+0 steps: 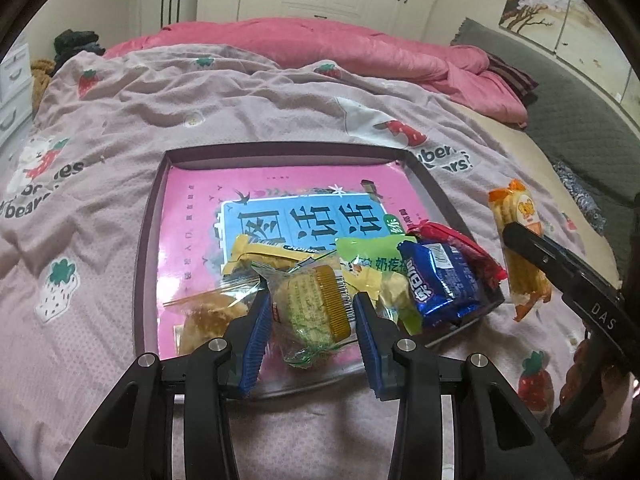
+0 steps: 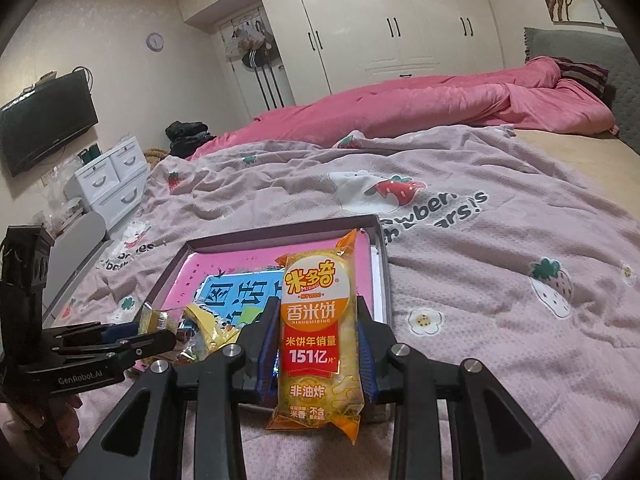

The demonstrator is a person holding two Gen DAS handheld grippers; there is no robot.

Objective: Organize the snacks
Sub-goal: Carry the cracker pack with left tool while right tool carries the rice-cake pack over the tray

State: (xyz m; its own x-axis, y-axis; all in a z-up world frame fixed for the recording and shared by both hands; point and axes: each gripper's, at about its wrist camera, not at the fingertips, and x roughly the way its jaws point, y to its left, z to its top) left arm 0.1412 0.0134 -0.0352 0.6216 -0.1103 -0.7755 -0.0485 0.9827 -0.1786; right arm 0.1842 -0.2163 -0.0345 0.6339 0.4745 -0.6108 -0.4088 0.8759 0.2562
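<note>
The pink book lies half buried under snack packets; the tray near edge seems hidden behind the claws.

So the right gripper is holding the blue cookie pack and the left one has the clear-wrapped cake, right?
Not quite. The right gripper holds the orange rice cracker pack, as the right wrist view shows. The blue cookie pack lies in the tray. The left gripper does have the clear-wrapped cake.

One tray at frame centre, with one pink book in it. Seven snack packets: six clustered at lower centre of the left view, one rice-cracker pack at lower centre of the right view. Two grippers.
</note>
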